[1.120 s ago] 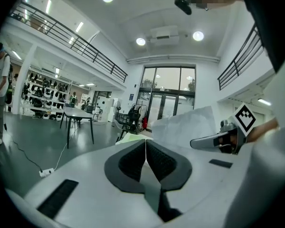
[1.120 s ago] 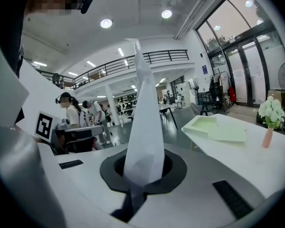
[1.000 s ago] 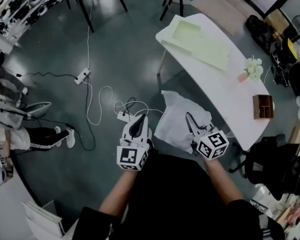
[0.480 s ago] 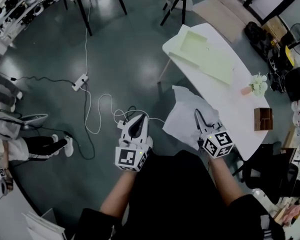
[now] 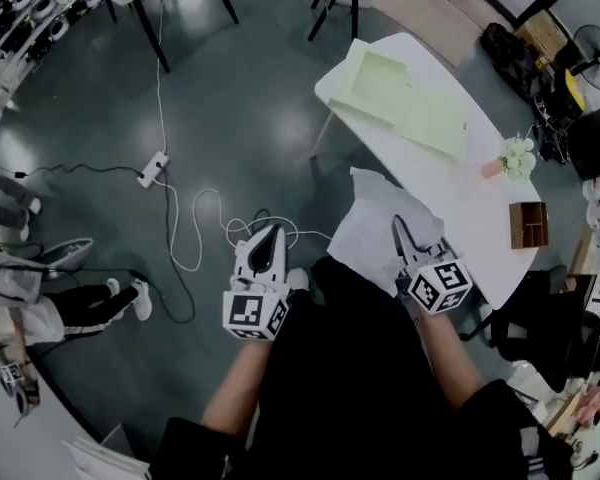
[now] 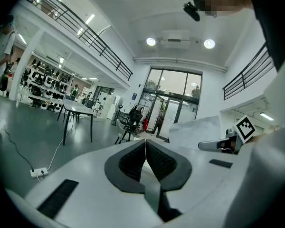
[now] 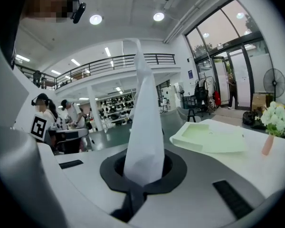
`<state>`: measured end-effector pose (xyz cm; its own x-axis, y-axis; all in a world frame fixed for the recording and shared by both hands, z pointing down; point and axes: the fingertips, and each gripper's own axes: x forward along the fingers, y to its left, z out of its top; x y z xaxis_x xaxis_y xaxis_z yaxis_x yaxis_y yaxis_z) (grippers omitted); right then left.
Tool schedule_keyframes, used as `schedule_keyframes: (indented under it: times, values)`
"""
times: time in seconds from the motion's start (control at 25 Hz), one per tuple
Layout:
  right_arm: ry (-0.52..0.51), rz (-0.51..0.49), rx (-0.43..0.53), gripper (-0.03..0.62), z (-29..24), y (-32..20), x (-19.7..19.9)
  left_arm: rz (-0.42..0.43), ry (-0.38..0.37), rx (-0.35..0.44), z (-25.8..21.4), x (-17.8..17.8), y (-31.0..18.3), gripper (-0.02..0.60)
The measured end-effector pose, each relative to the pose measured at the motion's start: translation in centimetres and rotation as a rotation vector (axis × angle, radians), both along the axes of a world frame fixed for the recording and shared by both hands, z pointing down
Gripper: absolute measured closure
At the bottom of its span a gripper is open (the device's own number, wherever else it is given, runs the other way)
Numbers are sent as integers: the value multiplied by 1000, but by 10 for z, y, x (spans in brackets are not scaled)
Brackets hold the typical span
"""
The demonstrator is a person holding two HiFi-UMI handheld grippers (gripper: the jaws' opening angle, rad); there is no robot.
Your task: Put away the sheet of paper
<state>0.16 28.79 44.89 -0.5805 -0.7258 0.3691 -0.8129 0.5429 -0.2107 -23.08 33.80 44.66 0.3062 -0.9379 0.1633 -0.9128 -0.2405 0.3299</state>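
The white sheet of paper point(image 5: 378, 223) hangs crumpled from my right gripper point(image 5: 404, 236), which is shut on its near edge, just off the near end of the white curved table point(image 5: 460, 203). In the right gripper view the paper point(image 7: 145, 113) stands up as a tall fold out of the shut gripper point(image 7: 143, 171). My left gripper point(image 5: 266, 251) is held over the floor to the left of the sheet, apart from it. In its own view the left gripper point(image 6: 146, 144) is shut with nothing in it. A pale green tray point(image 5: 395, 88) lies at the table's far end.
On the table stand a small vase of flowers point(image 5: 515, 153) and a brown wooden box point(image 5: 528, 223). A power strip point(image 5: 152, 163) and loose cables point(image 5: 205, 228) lie on the floor. A black office chair point(image 5: 540, 328) is at the right. A person's legs point(image 5: 90, 293) show at the left.
My right gripper has carried the paper a little to the right, closer to the table's near end. The left gripper has stayed shut and nearly in place.
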Motion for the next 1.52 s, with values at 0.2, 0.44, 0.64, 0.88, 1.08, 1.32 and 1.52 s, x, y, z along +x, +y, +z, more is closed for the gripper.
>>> schedule_keyframes:
  times: [0.2,0.44,0.64,0.88,1.08,1.32,1.52]
  values:
    - [-50,28,4,595,10,-20,8,6,-15,-22,2,3,-11,577]
    - [-87,13,-6,595,16,-62,15,-14,-42,-50,9,11,-46,577]
    - [-94,21,-4,595,16,-109,28,39,-48,-32,3,43,-107,577]
    - [-123,44,-18,595,21,-175,48,109,-84,-1,-14,76,-192,577]
    - [-139,71,-31,595,25,-230,71,116,-115,-19,-14,92,-253,577]
    - [-143,85,-45,595,25,-286,110,147,-134,-39,-13,132,-307,577]
    - [-152,110,-54,595,34,-322,142,164,-165,-38,-10,162,-344,577]
